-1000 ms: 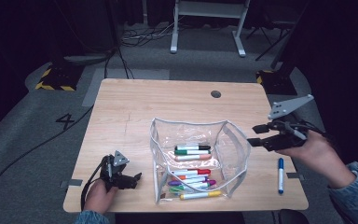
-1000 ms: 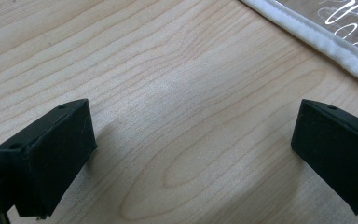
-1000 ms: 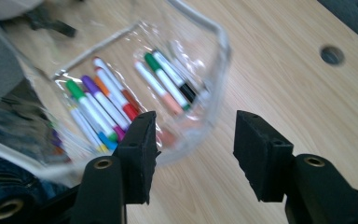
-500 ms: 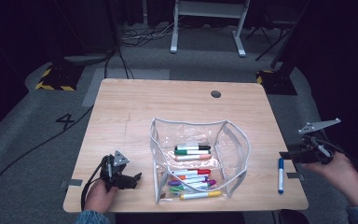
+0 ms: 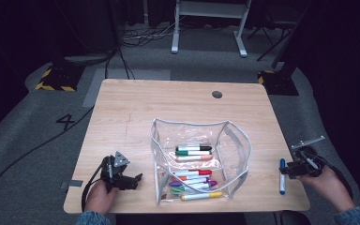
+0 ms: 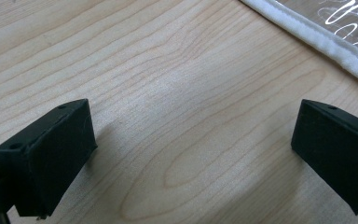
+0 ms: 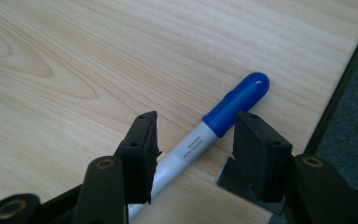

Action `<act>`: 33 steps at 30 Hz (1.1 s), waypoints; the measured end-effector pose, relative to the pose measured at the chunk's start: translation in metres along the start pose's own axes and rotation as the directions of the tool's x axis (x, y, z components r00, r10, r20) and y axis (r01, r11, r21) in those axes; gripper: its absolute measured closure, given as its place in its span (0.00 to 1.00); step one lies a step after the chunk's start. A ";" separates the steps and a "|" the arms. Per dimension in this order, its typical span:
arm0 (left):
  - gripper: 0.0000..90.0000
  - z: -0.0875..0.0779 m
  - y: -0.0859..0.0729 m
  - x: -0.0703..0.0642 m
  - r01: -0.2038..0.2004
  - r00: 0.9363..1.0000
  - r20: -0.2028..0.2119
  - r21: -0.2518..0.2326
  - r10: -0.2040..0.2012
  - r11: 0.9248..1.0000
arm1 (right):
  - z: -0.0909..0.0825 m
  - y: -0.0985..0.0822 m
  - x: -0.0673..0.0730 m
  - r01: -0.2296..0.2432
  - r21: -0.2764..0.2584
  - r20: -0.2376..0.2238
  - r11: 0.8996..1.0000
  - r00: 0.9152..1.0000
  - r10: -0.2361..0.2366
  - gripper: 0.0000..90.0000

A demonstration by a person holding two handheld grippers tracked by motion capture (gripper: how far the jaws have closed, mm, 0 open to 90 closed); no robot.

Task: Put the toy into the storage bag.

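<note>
My right hand-held gripper (image 7: 193,140) sits low over the blue-capped white marker (image 7: 223,119) near the right edge of the light wooden counter (image 5: 168,108), jaws half-open astride it, just closing slightly, pads not pressing. My left hand-held gripper (image 6: 193,140) gapes wide, empty, beside the clear plastic pouch (image 5: 236,140) of markers.

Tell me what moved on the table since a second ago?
The right gripper came down from beside the clear plastic pouch of markers toward the table's right edge. Its open jaws now sit on either side of the blue-capped white marker lying on the wooden table, not yet squeezing it; they have just been closing a little. The left gripper, pouch and blue marker stayed put.
</note>
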State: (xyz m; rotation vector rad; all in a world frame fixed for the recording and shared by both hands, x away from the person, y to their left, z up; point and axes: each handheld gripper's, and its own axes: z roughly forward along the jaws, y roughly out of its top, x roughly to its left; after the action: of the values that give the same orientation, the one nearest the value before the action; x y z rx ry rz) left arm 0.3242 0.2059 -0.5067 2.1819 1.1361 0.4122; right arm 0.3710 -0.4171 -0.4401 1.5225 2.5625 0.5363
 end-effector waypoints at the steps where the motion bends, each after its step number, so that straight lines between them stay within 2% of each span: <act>1: 0.00 0.000 0.000 0.000 0.003 1.000 0.002 0.001 -0.003 1.000 | 0.004 -0.002 -0.001 -0.003 0.001 -0.001 1.000 1.000 0.003 0.56; 4: 0.00 0.000 0.000 0.000 0.000 1.000 -0.001 0.001 0.000 1.000 | 0.014 -0.007 0.000 -0.017 0.000 -0.016 1.000 1.000 0.017 0.59; 8: 0.00 0.000 0.000 0.000 0.001 1.000 0.001 0.000 -0.001 1.000 | 0.022 -0.008 0.003 0.002 0.019 0.020 1.000 1.000 -0.003 0.73; 11: 0.00 0.000 0.000 0.000 0.000 1.000 0.001 0.000 0.000 1.000 | 0.024 -0.007 0.006 0.043 0.023 0.073 0.999 0.996 -0.045 0.84; 16: 0.00 0.000 0.000 0.000 0.000 1.000 0.001 0.000 0.000 1.000 | 0.024 -0.006 0.009 0.059 0.029 0.089 0.998 0.994 -0.062 0.85; 19: 0.00 0.000 0.000 0.000 0.000 1.000 0.001 0.000 0.000 1.000 | 0.022 -0.006 0.008 0.054 0.027 0.072 0.998 0.996 -0.056 0.85; 22: 0.00 0.000 0.000 0.000 0.001 1.000 0.001 0.000 -0.001 1.000 | 0.011 -0.003 0.006 0.054 -0.008 0.057 0.999 0.997 -0.053 0.85; 26: 0.00 0.000 0.000 0.000 0.001 1.000 0.000 0.000 -0.001 1.000 | -0.008 0.005 0.012 0.102 -0.042 0.054 0.994 0.994 -0.100 0.85; 29: 0.00 0.000 0.000 0.000 0.004 1.000 0.002 0.000 -0.004 1.000 | -0.026 0.014 0.019 0.136 -0.083 0.014 0.987 0.991 -0.136 0.85; 31: 0.00 0.000 0.000 0.000 0.000 1.000 0.001 0.000 0.000 1.000 | -0.037 0.021 0.023 0.143 -0.111 -0.042 0.983 0.988 -0.149 0.85; 33: 0.00 0.000 0.000 0.000 0.000 1.000 0.001 0.000 0.000 1.000 | -0.047 0.028 0.027 0.168 -0.135 -0.055 0.976 0.983 -0.177 0.85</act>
State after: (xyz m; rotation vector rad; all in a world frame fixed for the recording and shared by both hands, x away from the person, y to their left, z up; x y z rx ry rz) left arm 0.3242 0.2059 -0.5067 2.1820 1.1359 0.4113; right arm 0.3681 -0.3929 -0.3841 1.2467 2.6181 0.7273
